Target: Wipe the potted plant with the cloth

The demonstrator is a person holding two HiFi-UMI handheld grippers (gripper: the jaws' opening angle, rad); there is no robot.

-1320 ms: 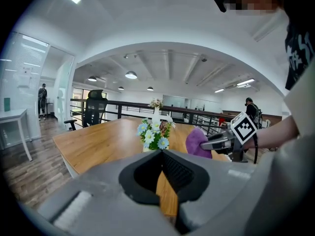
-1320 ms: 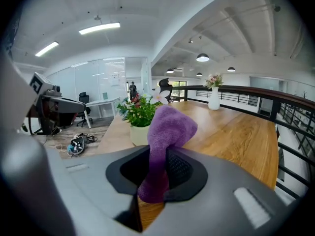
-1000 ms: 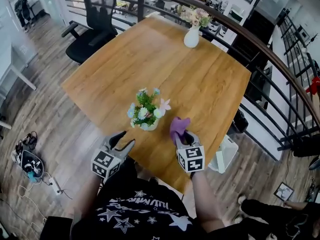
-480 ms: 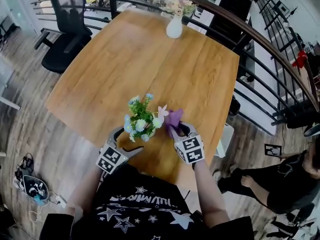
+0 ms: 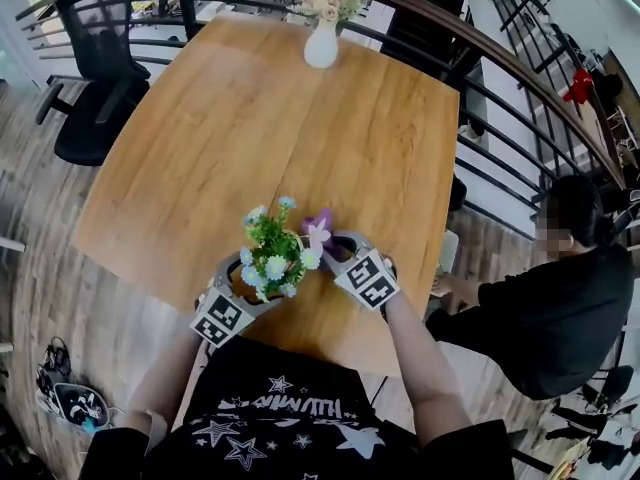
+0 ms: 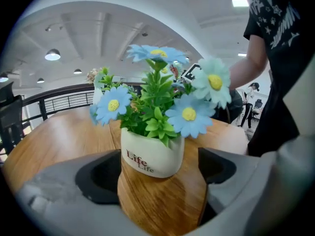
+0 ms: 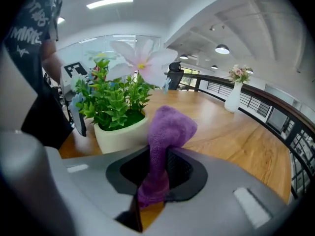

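The potted plant [image 5: 272, 258] stands near the front edge of the wooden table [image 5: 300, 138]: green leaves and blue and pink daisies in a white pot [image 6: 152, 156] printed "Life". My left gripper [image 5: 245, 283] reaches in from the left. Its jaws have just been opening and stand open, with the pot between their tips [image 6: 157, 173] and neither pad pressing on it. My right gripper [image 5: 335, 246] is shut on a purple cloth [image 7: 165, 132]. The cloth [image 5: 318, 220] sticks up just right of the pink flower, close to the pot [image 7: 120, 132].
A white vase of flowers [image 5: 321, 43] stands at the table's far edge. A black office chair [image 5: 85, 118] is at the far left, and a dark railing [image 5: 480, 78] runs along the right. A person in black [image 5: 560, 288] bends beside the table's right corner.
My left gripper has come forward and down to the pot and opened around it. The right gripper has carried the cloth left, up against the plant.
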